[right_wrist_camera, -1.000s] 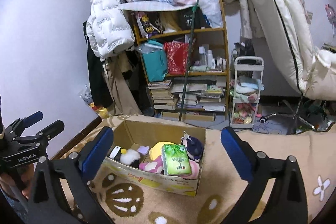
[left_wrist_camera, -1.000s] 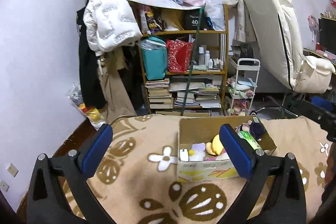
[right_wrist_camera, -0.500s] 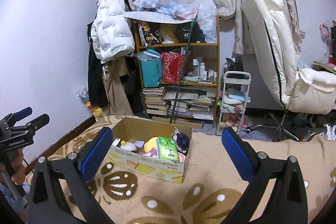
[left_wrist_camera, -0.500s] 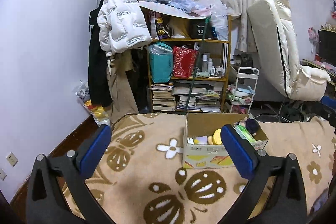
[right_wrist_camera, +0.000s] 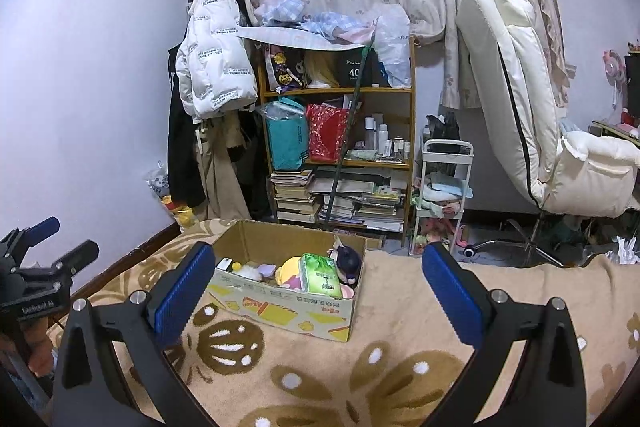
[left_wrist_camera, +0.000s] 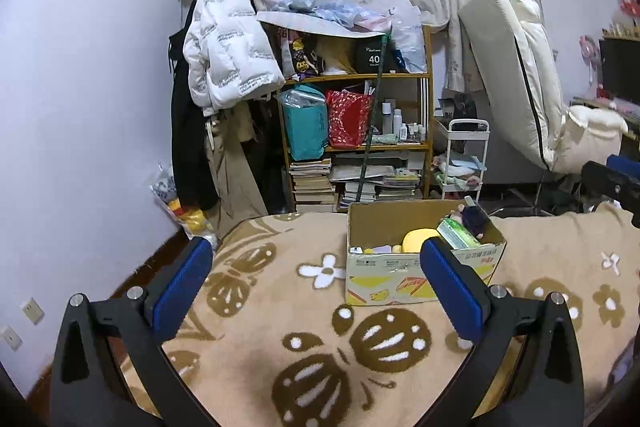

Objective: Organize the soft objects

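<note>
An open cardboard box (left_wrist_camera: 404, 283) (right_wrist_camera: 280, 311) stands on the tan flowered blanket (left_wrist_camera: 304, 339). It holds a yellow plush (right_wrist_camera: 290, 267), a green tissue pack (right_wrist_camera: 320, 275), a dark plush doll (right_wrist_camera: 348, 259) and small white and purple soft items. My left gripper (left_wrist_camera: 316, 291) is open and empty, held back from the box on its left side. My right gripper (right_wrist_camera: 316, 291) is open and empty, held back from the box at its front right. The left gripper also shows at the left edge of the right wrist view (right_wrist_camera: 44, 275).
A cluttered wooden shelf (right_wrist_camera: 340, 155) with books and bags stands beyond the bed. Coats (right_wrist_camera: 212, 75) hang on the left wall. A white reclining chair (right_wrist_camera: 532, 107) and a small white cart (right_wrist_camera: 444, 195) stand at the right.
Both grippers have pulled back and up from the box, which now looks smaller and farther away. Both stay open and empty.
</note>
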Motion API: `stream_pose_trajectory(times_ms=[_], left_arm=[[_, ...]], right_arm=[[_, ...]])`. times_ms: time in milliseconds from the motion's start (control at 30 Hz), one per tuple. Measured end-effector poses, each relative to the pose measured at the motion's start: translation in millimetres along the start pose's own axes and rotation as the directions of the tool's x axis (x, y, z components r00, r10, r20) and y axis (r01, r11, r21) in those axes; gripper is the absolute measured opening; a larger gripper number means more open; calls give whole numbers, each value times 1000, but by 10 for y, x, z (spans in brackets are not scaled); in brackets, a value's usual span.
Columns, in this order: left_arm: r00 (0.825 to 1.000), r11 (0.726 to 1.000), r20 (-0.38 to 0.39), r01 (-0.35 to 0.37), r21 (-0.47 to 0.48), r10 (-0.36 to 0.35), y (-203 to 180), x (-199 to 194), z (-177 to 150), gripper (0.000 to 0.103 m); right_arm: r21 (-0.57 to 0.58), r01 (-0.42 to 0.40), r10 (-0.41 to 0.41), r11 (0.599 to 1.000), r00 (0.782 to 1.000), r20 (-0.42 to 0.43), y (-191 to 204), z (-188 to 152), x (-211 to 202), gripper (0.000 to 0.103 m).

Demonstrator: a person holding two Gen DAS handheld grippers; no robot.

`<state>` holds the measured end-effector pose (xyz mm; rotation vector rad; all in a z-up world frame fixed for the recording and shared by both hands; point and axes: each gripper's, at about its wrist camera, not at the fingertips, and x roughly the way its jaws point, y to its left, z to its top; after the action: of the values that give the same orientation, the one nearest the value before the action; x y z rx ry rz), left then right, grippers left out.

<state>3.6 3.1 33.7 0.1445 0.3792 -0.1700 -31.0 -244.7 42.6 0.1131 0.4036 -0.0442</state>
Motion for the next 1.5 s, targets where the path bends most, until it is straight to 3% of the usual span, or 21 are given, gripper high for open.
stream_pose_trajectory(times_ms=[900, 1500], left_arm=[[997, 997, -12, -76, -12, 76, 45, 134, -56, 102], [998, 999, -43, -50, -13, 49, 50, 197, -90, 102]], right_arm=[[-20, 40, -40, 999, 999, -14, 43, -88, 97, 103], [-63, 54, -56, 997, 998, -24, 132, -84, 102, 103]])
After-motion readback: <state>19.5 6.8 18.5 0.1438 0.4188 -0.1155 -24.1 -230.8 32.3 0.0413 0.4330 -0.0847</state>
